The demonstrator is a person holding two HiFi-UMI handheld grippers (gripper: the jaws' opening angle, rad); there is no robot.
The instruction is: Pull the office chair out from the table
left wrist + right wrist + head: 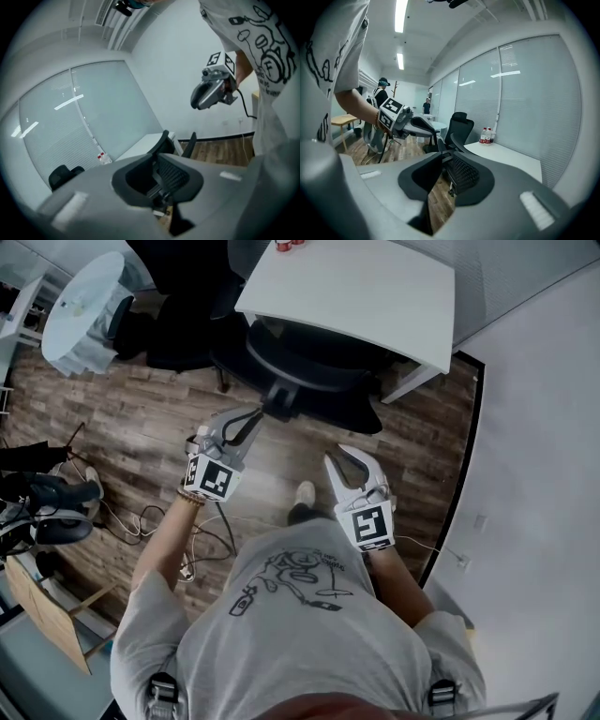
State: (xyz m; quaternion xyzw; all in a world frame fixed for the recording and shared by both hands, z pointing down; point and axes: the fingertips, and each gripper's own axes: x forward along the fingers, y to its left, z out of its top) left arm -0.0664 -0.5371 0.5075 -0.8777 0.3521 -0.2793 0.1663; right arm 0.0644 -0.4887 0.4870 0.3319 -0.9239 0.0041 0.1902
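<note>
Wooden floor (141, 418); white desk (375, 296) at 12 o'clock, black office chair (309, 371) pushed partly under it. Left hand-held gripper (249, 418) at 11 o'clock, right hand-held gripper (339, 457) at 1 o'clock: jaws slightly apart, empty.

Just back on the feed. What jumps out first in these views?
The black chair stands out first, tucked under the white table at the top of the head view. Both grippers reach toward it from below. The left gripper is close to the chair's near edge and the right gripper is further back. Both have their jaws slightly apart and hold nothing.
</note>
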